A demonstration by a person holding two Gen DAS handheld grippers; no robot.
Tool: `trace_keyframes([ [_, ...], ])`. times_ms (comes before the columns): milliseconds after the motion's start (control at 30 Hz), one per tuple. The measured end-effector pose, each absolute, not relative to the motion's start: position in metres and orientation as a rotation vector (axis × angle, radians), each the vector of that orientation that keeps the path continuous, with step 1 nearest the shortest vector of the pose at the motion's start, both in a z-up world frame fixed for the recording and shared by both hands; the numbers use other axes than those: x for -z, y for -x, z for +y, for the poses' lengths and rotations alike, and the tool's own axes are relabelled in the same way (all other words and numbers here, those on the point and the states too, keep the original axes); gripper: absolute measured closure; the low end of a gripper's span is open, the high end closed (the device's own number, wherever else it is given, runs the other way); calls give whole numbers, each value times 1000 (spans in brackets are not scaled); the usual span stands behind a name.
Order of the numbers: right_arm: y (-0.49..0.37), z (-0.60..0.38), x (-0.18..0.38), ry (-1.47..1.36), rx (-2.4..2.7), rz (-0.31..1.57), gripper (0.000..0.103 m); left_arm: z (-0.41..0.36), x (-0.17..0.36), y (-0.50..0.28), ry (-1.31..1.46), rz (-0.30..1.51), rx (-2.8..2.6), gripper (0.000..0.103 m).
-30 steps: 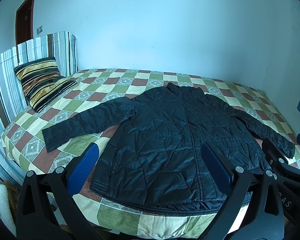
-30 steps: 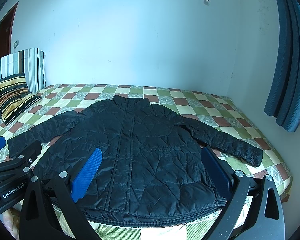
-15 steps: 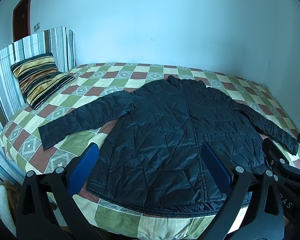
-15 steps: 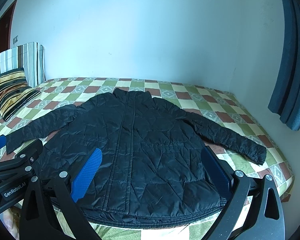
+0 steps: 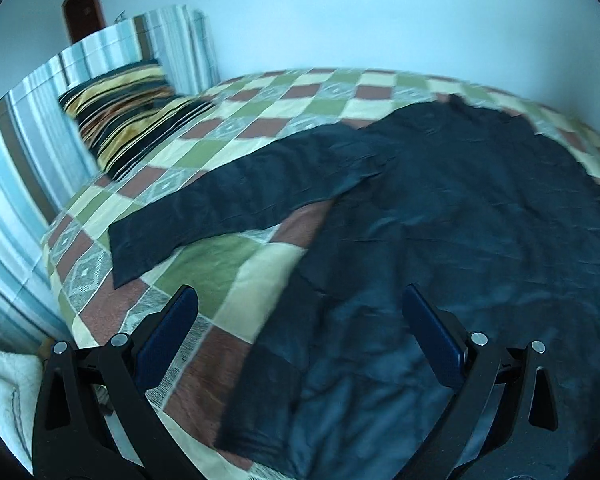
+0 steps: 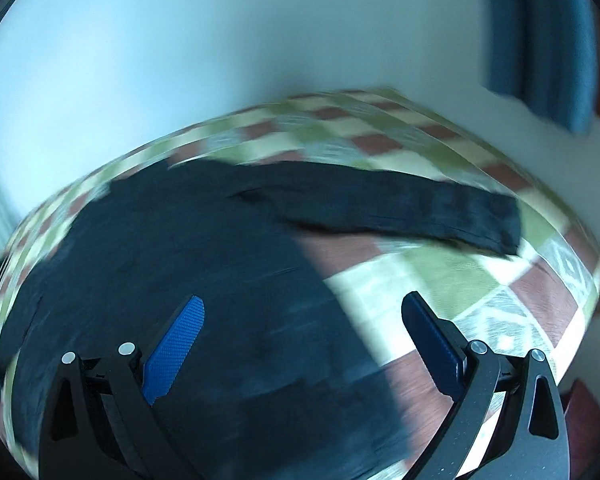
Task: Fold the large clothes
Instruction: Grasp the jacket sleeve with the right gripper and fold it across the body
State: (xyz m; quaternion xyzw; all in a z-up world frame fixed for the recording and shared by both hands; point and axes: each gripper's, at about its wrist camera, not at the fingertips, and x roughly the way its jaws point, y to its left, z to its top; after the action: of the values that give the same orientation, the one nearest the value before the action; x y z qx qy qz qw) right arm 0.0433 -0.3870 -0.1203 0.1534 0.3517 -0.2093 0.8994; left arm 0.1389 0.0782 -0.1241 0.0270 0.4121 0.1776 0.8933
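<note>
While both the left gripper (image 5: 300, 320) and the right gripper (image 6: 302, 322) hang spread and empty over the dark quilted jacket (image 5: 460, 240) at lower centre, each should probably pinch a hem corner squarely.

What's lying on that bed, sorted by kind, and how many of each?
Jackets: 1, the black jacket, spread flat with sleeves out
Pillows: 1, the striped pillow
Bedcovers: 1, the checked bedspread
Total: 3

The left gripper (image 5: 298, 322) hangs with its fingers wide apart above the near edge of the dark jacket (image 5: 460, 240), which lies flat on the checkered bedspread (image 5: 260, 104), near a striped pillow (image 5: 128, 116).
</note>
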Motion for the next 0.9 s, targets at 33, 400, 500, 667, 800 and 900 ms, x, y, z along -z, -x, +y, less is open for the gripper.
trace_keyframes([
  [33, -43, -418, 125, -361, 478, 724, 5, 85, 128, -144, -55, 868, -389, 2],
  [400, -16, -627, 179, -733, 795, 720, 42, 130, 165, -186, -82, 953, -594, 2],
  [500, -20, -639, 191, -779, 776, 721, 42, 132, 171, -192, -99, 967, -617, 2],
  [667, -31, -649, 210, -822, 775, 751, 37, 135, 180, -198, -106, 979, -640, 2],
  [800, -46, -649, 216, -785, 790, 758, 35, 138, 189, -200, -103, 994, -651, 2],
  [900, -56, -648, 216, -763, 791, 753, 55, 139, 194, -200, -98, 1001, -657, 2],
])
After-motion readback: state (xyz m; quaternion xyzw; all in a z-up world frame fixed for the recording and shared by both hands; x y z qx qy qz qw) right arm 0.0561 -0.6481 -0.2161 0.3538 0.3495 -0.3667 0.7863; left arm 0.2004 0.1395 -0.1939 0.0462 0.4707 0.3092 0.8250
